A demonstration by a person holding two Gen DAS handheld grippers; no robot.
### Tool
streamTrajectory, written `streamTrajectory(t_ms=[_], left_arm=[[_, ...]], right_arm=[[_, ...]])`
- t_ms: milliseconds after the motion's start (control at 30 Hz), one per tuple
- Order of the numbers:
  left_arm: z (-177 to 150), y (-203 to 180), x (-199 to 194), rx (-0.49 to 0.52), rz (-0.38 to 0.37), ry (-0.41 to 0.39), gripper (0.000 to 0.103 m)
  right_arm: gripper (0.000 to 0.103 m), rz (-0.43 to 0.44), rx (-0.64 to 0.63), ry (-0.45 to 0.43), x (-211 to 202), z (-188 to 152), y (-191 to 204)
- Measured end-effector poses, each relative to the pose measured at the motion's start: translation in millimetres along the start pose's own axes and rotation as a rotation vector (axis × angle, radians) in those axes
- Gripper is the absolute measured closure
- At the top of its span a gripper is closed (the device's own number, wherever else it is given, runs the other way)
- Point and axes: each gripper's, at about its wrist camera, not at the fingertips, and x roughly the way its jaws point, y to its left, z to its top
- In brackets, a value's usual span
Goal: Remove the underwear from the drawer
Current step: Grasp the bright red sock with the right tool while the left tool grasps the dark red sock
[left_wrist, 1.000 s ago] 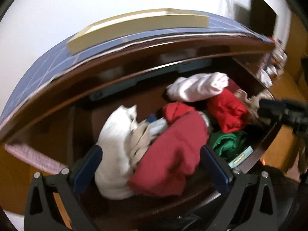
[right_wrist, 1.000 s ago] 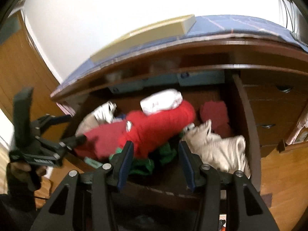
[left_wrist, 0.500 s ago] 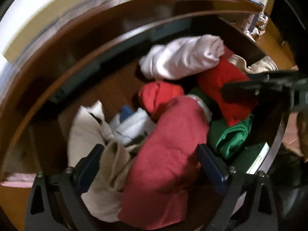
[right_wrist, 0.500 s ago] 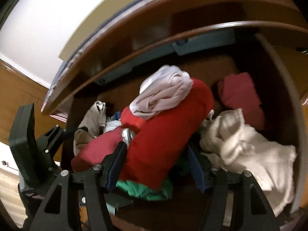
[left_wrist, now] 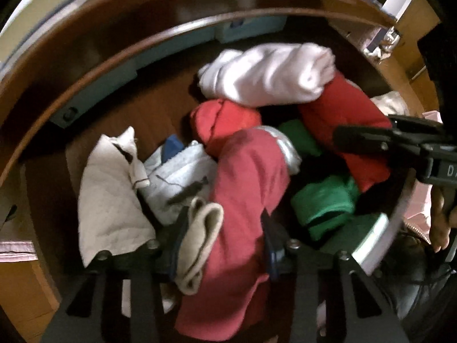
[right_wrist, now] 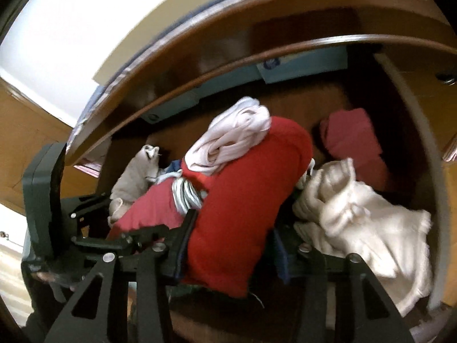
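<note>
The wooden drawer (left_wrist: 154, 108) stands open, full of rolled underwear. My left gripper (left_wrist: 224, 243) points steeply down into it. Its jaws are closing and pinch a dull red garment (left_wrist: 245, 188) together with a beige roll (left_wrist: 200, 237). My right gripper (right_wrist: 231, 245) is closing too, its pads pressed on both sides of a bright red garment (right_wrist: 245, 200). A pale pink roll (right_wrist: 237, 137) lies on top of that garment. In the right wrist view the left gripper (right_wrist: 85, 228) shows at the left, close beside the right one.
A green garment (left_wrist: 322, 203), a white quilted cloth (left_wrist: 108, 200) and a small red roll (left_wrist: 225, 120) lie around the left gripper. A cream fluffy garment (right_wrist: 362, 217) and a folded dark red piece (right_wrist: 351, 137) fill the drawer's right side. The chest's top overhangs behind.
Both grippers have tipped down and sunk into the drawer. The left jaws went from wide open to pinching the dull red garment. The right jaws narrowed onto the bright red one.
</note>
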Motion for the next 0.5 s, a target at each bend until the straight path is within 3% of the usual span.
streamTrajectory(t_ms=[300, 500], left_arm=[[-21.6, 7.2, -79.5, -0.090, -0.024, -0.226, 0.064], [-19.6, 14.3, -115.1, -0.111, -0.097, -0.325, 0.079]], right_arm=[[0.055, -0.057, -0.111, -0.217, -82.8, -8.1, 10.6], [0.058, -0.033, -0.160, -0.308, -113.3, -1.7, 29.0]])
